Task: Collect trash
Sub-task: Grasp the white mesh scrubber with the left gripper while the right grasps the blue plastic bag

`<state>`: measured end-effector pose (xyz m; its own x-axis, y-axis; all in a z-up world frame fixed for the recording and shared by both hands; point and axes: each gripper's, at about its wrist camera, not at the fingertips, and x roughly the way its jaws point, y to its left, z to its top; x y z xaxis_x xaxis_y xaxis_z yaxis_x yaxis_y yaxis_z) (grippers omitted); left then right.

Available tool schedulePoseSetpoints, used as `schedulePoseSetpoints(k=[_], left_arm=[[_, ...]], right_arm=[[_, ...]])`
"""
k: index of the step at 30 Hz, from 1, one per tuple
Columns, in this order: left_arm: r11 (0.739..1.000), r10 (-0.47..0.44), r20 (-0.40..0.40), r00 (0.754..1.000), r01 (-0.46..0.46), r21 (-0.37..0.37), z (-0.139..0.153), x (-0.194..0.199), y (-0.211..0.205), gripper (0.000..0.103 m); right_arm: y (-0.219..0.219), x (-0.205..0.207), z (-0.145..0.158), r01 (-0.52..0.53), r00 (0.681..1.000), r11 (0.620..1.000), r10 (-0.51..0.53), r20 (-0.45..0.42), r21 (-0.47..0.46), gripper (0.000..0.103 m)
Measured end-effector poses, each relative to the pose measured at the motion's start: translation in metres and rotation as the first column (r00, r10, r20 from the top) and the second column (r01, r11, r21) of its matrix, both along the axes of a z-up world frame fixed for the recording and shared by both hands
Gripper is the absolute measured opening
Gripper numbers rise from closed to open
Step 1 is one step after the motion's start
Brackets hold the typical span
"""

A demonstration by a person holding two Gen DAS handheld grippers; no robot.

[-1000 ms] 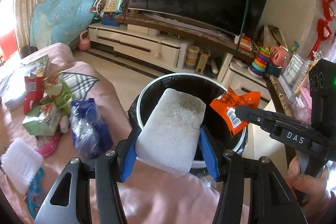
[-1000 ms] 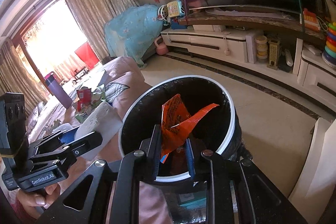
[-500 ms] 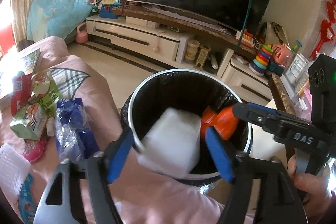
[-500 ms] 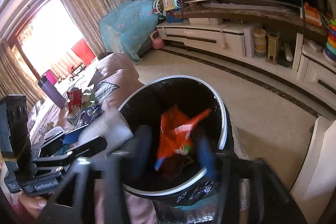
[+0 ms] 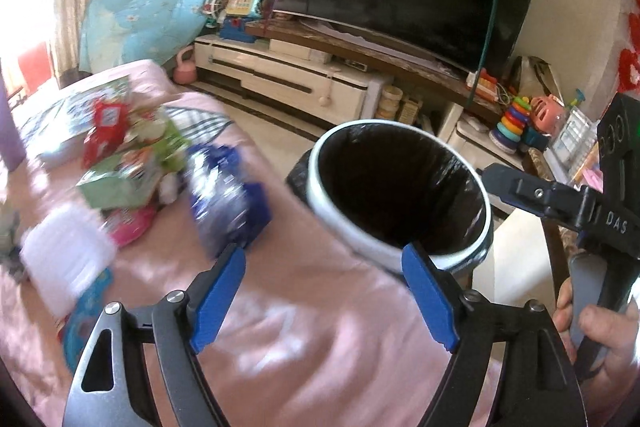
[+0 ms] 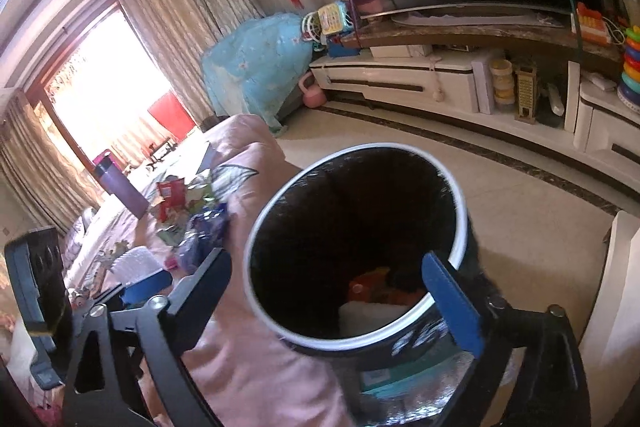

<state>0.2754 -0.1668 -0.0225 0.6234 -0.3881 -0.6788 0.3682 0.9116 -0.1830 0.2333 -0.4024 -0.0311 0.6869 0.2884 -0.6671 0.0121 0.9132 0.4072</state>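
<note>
A black-lined bin with a white rim (image 5: 316, 187) stands against the pink-covered sofa (image 5: 320, 347). Down inside it lie an orange wrapper (image 6: 372, 285) and a white sponge (image 6: 372, 319). My left gripper (image 5: 324, 291) hangs over the sofa just left of the bin, its jaws opening with nothing between them. My right gripper (image 6: 326, 291) hovers over the bin's near rim (image 6: 256, 291), its jaws also opening and empty. Litter lies on the sofa: a blue crumpled bag (image 5: 224, 199), a green packet (image 5: 120, 183), a red wrapper (image 5: 106, 131) and a white pad (image 5: 68, 259).
A hand (image 5: 600, 331) holds the right gripper's handle beside the bin. A purple bottle (image 6: 120, 187) stands further back on the sofa. Across the tiled floor (image 6: 520, 211) runs a white TV cabinet (image 5: 288, 83) with toys (image 5: 516, 123).
Both grippers opened and let go: the white sponge and the orange wrapper dropped into the bin. The left gripper swung left, away from the bin's mouth.
</note>
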Motion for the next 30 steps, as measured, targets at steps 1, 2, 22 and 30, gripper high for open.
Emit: schedulePoseSetpoints(k=[1,2,22,30], left_arm=[[1.0,0.009,-0.001,1.0,-0.009,-0.003,0.001,-0.005,0.006,0.08],[1.0,0.025,0.001,1.0,-0.025,-0.003,0.0,-0.012,0.015,0.08],[0.967,0.246,-0.002,0.969,-0.246,-0.059,0.016,-0.099,0.121,0.081],[0.951,0.293,-0.024,0.956,-0.294,-0.096,0.015,-0.101,0.143,0.081]], right_arm=[[0.004,-0.002,0.0,-0.002,1.0,1.0,0.002,-0.001,0.005,0.099],[0.01,-0.004,0.0,-0.007,1.0,1.0,0.007,-0.001,0.013,0.099],[0.122,-0.025,-0.011,-0.152,0.988,0.988,0.152,0.003,0.001,0.1],[0.141,-0.024,-0.015,-0.171,0.985,0.985,0.171,-0.008,-0.022,0.1]])
